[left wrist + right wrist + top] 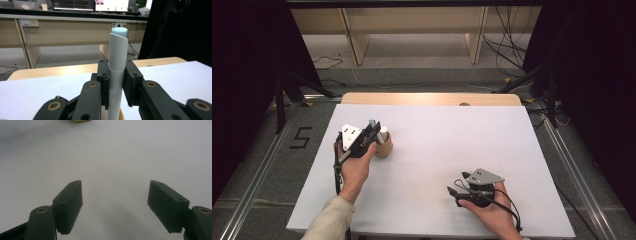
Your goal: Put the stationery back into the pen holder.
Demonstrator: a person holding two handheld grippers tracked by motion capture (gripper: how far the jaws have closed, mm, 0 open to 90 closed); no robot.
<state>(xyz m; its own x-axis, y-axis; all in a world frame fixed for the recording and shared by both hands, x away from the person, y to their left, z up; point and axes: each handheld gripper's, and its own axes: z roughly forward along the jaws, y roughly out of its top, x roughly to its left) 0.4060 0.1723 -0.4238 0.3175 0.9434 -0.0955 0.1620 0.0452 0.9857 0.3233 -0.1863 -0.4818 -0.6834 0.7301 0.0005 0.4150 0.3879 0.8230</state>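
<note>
A white marker-like tube point(117, 65) with a pale blue tip stands upright in the left gripper view, clamped between the black jaws of my left gripper point(116, 82), which is shut on it. Its lower end reaches into a round wooden cup point(383, 145) at the left of the white board point(437, 160); the cup's rim point(121, 115) peeks out below the jaws. In the high view my left gripper point(371, 131) sits right against the cup. My right gripper point(458, 185) rests near the board's front right, open, with bare white surface between its jaws point(115, 195).
The white board lies on a wooden table point(432, 98). Beyond it are a grey floor, desk legs point(354, 40) and loose cables point(507, 45). A tan corner of the cup point(80, 121) shows at the top of the right gripper view.
</note>
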